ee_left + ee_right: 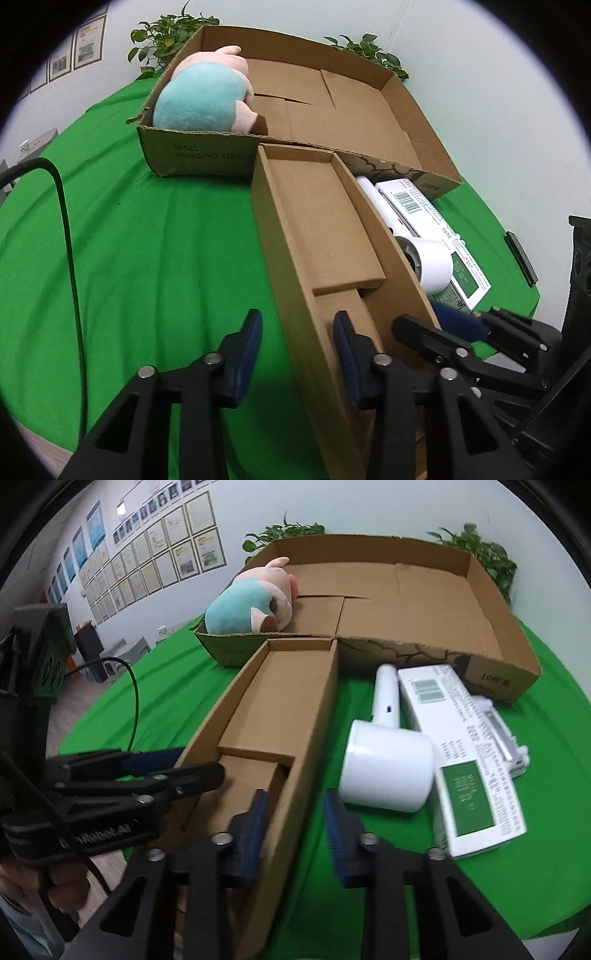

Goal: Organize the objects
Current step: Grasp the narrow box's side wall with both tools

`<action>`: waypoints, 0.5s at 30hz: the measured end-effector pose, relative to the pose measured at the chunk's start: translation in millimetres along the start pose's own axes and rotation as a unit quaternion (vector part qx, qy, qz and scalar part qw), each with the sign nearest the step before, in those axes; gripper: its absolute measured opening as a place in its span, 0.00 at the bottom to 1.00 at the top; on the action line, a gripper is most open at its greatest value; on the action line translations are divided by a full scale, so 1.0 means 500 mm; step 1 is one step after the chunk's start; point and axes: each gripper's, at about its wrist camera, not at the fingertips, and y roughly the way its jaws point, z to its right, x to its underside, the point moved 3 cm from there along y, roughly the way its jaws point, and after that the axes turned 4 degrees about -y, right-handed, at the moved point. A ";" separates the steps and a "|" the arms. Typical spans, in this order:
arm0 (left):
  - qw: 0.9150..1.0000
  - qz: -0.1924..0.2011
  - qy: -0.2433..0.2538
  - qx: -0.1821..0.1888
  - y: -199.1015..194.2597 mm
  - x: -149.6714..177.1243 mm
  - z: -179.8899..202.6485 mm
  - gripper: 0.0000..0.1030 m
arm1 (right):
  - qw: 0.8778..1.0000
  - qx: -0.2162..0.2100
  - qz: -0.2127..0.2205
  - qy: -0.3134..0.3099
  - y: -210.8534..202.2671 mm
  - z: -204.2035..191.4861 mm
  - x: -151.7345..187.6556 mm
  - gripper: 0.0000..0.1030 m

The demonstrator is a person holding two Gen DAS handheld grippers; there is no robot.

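Note:
A long narrow cardboard box [321, 221] [291, 694] lies open on the green cloth, its far end against a big shallow carton [369, 107] [406, 602]. My left gripper [297, 325] [184, 762] straddles the narrow box's left wall near its close end; a sliver of green shows beside the outer pad, so it is open. My right gripper [293, 805] [432, 325] straddles the right wall, one finger inside, one outside, pads close against the cardboard. A blue and pink plush toy [203, 99] [247, 605] lies in the carton's left corner.
Right of the narrow box lie a white roller-like tool with a handle [388, 768] [428, 258], a white and green packet [476, 805] [465, 273] and a white plastic part [502, 731]. A black cable [66, 229] crosses the cloth on the left. Potted plants [162, 37] stand behind the carton.

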 end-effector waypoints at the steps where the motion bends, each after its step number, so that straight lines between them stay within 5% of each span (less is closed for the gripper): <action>1: 1.000 0.000 0.001 0.003 0.000 0.001 0.003 0.29 | 1.000 -0.001 0.000 0.002 0.000 -0.004 0.000 0.16; 3: 1.000 -0.001 0.005 0.006 -0.002 0.002 0.011 0.21 | 1.000 0.002 0.000 -0.002 0.000 -0.012 -0.001 0.15; 15: 1.000 -0.003 0.007 -0.010 -0.003 0.002 0.014 0.18 | 1.000 0.013 -0.014 0.001 0.017 -0.018 -0.008 0.16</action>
